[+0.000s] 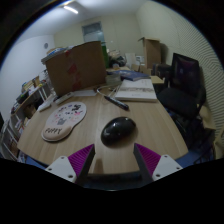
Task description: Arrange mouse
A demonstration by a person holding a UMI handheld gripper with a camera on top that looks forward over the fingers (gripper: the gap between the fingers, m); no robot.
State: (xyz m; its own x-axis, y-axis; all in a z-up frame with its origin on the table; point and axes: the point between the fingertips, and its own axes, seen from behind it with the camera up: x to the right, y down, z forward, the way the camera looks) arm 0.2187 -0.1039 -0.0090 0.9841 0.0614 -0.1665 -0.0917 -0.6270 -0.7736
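Note:
A black computer mouse (118, 128) lies on the wooden desk (150, 122), just ahead of my fingers and a little left of their midline. A round pink-and-white mouse pad (66, 119) lies to its left. My gripper (114, 152) is open and empty, hovering above the desk's near edge; its purple pads (78, 158) stand wide apart, with bare desk between them.
A cardboard box (76, 66) stands at the back left of the desk. A white keyboard (136, 91) and a dark pen-like object (116, 101) lie beyond the mouse. A black office chair (184, 78) stands to the right.

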